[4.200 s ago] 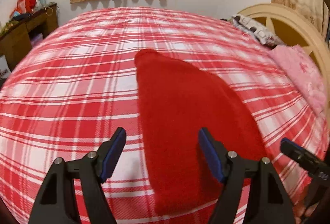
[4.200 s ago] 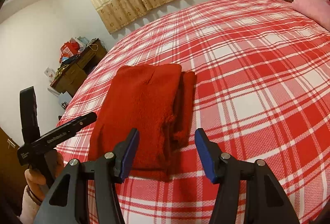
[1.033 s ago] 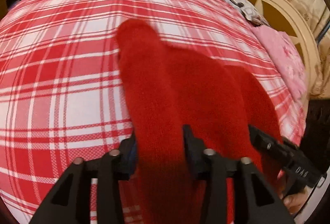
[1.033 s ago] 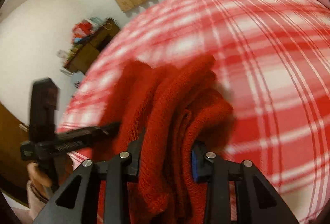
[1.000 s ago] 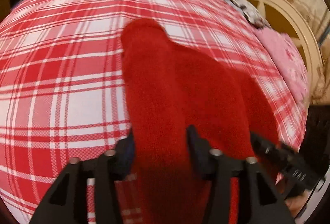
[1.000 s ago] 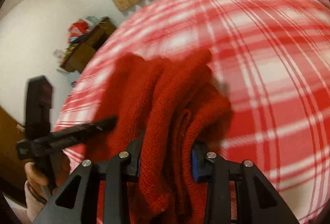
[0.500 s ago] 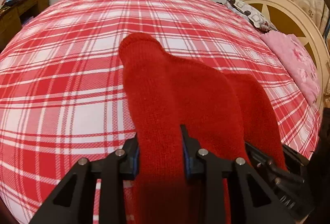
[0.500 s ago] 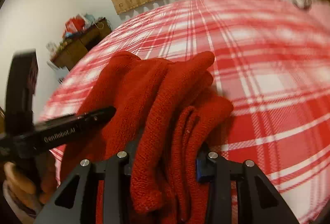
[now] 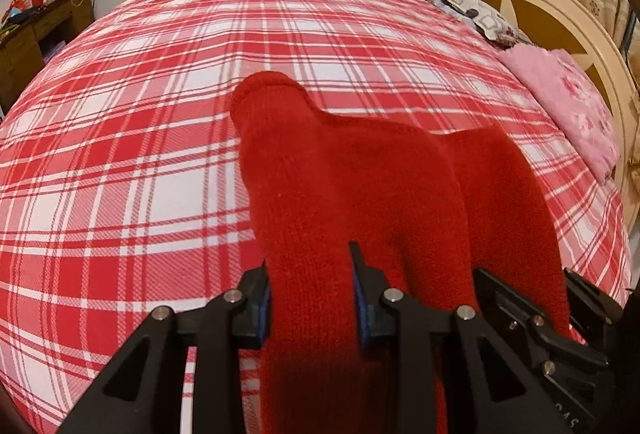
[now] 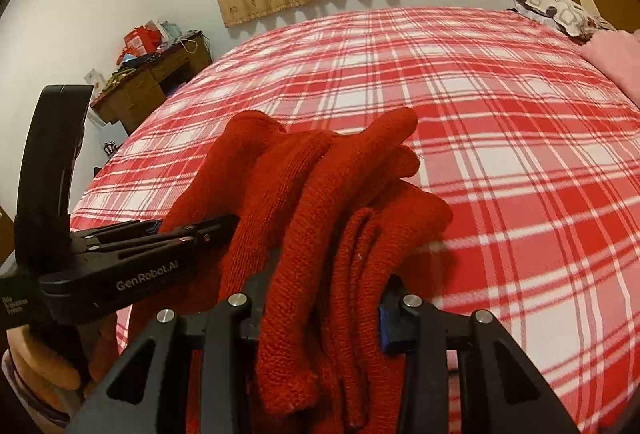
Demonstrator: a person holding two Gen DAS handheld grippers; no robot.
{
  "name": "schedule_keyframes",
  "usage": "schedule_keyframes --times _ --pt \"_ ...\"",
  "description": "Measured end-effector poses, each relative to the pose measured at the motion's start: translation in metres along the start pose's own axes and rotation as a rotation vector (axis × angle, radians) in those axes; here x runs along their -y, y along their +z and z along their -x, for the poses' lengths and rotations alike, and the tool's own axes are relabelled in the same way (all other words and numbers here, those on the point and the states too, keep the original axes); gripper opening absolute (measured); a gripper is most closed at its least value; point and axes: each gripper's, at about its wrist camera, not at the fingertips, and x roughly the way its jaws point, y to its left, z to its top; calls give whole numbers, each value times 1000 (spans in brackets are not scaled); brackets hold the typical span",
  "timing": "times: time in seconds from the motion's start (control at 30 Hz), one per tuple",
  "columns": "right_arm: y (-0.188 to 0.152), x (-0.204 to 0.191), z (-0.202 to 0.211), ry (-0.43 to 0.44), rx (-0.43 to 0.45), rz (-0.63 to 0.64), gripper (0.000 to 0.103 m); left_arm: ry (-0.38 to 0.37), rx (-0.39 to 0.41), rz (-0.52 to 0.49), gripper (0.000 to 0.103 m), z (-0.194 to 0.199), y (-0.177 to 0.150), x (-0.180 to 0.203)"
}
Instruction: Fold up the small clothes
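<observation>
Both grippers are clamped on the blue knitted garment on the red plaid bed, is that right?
Not quite: the knitted garment is red, not blue, as the left wrist view shows. The left gripper and right gripper are both clamped on it over the red plaid bed.

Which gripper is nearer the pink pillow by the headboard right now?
Right. The right gripper grips the red garment on the side toward the pink pillow; the left gripper grips it on the far side.

- The right hand-held gripper [image 10: 320,310] is clamped on bunched folds of a red knit garment [image 10: 320,202].
- The left hand-held gripper [image 10: 216,228] pinches the garment's left edge.
- Both hold it over a red plaid bed [image 10: 500,154].
</observation>
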Motion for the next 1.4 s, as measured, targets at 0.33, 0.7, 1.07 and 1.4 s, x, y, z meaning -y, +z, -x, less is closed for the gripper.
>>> schedule_keyframes --times 0.33,0.7,1.07,1.4 --pt "-9 -43 10 36 14 67 38 9 -12 50 33 19 -19 -23" --pt "7 -105 -9 188 13 116 38 130 73 148 33 59 -23 -85" --pt "25 -213 -59 352 -18 266 38 297 144 335 33 95 -39 -182" --pt "23 -299 -111 480 -71 342 38 400 162 489 32 112 -63 -267"
